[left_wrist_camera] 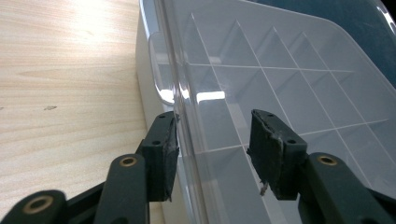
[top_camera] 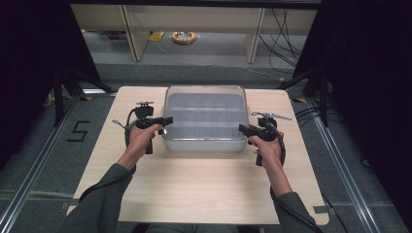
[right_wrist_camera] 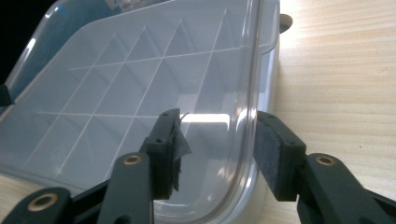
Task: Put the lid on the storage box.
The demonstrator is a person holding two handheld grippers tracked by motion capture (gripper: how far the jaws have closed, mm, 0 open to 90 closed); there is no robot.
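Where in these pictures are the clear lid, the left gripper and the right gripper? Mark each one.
clear lid (top_camera: 204, 109): high view, middle of its top.
left gripper (left_wrist_camera: 212, 142): left gripper view, midway between its open jaws.
right gripper (right_wrist_camera: 218, 147): right gripper view, midway between its open jaws.

One wooden table (top_camera: 194, 184) carries one clear plastic box (top_camera: 204, 121) with one lid (left_wrist_camera: 289, 79) on it. The box is split into what looks like sixteen compartments (four rows of four, though glare blurs the far ones). Two hands, left (top_camera: 140, 141) and right (top_camera: 268, 148), hold two grippers, left (top_camera: 163, 121) and right (top_camera: 244, 129).
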